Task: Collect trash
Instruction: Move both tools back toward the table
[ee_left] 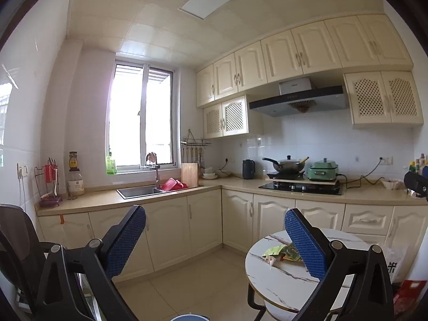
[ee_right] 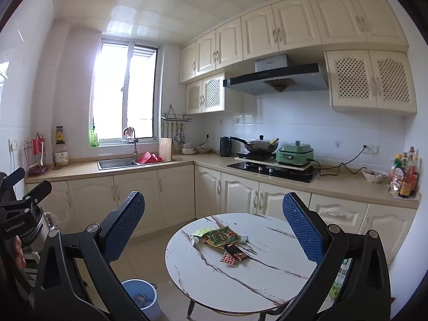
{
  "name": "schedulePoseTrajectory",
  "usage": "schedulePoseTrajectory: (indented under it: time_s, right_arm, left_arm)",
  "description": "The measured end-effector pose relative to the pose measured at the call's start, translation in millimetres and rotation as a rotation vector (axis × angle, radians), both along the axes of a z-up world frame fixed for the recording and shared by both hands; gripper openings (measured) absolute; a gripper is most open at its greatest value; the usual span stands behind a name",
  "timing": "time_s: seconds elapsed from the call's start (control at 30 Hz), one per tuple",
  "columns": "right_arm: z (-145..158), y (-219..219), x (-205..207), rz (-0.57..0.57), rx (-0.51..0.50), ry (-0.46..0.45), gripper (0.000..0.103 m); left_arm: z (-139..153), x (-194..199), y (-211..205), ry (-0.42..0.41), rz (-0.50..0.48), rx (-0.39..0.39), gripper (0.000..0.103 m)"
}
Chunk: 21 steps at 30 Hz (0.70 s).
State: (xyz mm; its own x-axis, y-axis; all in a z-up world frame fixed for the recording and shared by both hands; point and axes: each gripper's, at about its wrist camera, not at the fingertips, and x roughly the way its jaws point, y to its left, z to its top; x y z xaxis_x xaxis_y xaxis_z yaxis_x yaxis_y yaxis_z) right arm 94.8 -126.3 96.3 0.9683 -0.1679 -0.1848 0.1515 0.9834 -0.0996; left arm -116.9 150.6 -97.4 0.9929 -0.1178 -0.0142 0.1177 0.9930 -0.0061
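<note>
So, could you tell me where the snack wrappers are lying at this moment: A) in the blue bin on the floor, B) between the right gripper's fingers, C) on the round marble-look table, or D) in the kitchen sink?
C: the wrappers lie in a loose pile on the round table, while the right gripper stands open with nothing between its fingers.

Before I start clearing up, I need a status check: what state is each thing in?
left gripper: open, empty
right gripper: open, empty
wrappers: loose on the round table
blue bin: uncovered, some trash inside
wok: lidded
upper cabinets: shut
</note>
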Motion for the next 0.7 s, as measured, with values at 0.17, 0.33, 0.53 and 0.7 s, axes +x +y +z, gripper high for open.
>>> schedulePoseTrajectory:
  time_s: [0.17, 0.33, 0.53, 0.7]
  right_arm:
    - [-10, -14, 9, -0.022, 0.015, 0.023, 0.103]
    - [-24, -34, 23, -0.056, 0.037, 0.058, 0.103]
    - [-61, -70, 60, -0.108, 0.08, 0.154, 0.103]
    - [-109, -101, 111, -0.129, 0.119, 0.281, 0.103]
  left_arm:
    - [11, 22, -12, 0.02, -0.002, 0.01, 0.102]
    - [31, 70, -32, 0.054, -0.017, 0.028, 0.102]
    - [22, 136, -60, 0.164, -0.056, 0.061, 0.102]
    - [6, 212, -91, 0.31, -0.111, 0.068, 0.102]
